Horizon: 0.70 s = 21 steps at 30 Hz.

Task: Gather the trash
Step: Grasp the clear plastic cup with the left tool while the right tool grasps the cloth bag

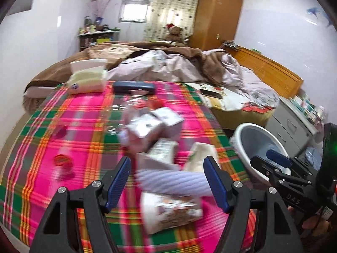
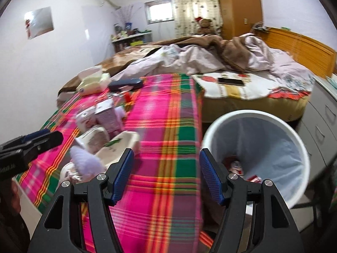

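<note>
Crumpled paper trash on plaid woven cloth, round white bin, both hand-held grippers released, ribbed pads.

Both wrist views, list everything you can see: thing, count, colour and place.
Plaid cloth: one, pink, green and orange, covering the near surface.
Cartons and wrappers: several, mostly white and pinkish, blurred, piled on the cloth.
Tissue pack: one, pale yellow, far edge of the cloth.
Dark case: one, navy, beside the tissue pack.
Trash bin: one, white, lined, right of the cloth, some trash inside.
Phone: one, dark, on the bed.
Teddy bear: one, brown, by the curtain.
Left hand-held gripper: open, over the pile.
Right hand-held gripper: open, empty.
</note>
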Available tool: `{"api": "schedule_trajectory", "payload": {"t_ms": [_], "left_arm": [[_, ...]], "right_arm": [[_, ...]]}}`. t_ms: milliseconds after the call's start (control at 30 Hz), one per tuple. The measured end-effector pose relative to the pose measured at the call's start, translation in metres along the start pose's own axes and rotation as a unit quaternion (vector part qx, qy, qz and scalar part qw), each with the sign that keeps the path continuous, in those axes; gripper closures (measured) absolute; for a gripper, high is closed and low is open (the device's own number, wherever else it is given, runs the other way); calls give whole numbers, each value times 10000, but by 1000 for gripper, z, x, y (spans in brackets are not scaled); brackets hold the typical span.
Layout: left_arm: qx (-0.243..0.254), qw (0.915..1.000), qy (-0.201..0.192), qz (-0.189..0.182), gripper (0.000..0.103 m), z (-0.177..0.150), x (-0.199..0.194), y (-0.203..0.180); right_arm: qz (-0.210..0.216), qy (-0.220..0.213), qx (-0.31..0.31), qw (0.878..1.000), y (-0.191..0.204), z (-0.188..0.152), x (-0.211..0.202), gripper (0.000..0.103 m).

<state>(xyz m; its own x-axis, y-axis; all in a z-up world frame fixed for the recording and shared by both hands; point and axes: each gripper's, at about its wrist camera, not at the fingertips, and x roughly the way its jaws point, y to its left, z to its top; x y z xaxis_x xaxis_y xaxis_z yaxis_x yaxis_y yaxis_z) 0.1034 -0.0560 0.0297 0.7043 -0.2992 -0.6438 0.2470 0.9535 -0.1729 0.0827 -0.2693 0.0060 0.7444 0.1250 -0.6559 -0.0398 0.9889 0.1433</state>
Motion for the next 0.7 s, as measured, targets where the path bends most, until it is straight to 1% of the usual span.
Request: {"api": "schedule_trajectory", "payload": {"t_ms": [167,333,567,633,700], "left_arm": [[-294,9990,40,341,30,-9,-2,39],[-569,9965,94,609,30,-16,-2,74],[-839,9930,166,813,30,-21,3,111],[-838,9924,187,882,30,-21,6,117],[-897,9915,250,910,30,-22,11,126]], "right_arm": [[129,187,-63,9997,16,0,13,37],[151,364,34,9992,23,1,25,37],[123,620,189,9978,27,1,45,37],[119,691,177,9974,31,1,49,43],[111,743,158,9970,34,1,52,47]]}}
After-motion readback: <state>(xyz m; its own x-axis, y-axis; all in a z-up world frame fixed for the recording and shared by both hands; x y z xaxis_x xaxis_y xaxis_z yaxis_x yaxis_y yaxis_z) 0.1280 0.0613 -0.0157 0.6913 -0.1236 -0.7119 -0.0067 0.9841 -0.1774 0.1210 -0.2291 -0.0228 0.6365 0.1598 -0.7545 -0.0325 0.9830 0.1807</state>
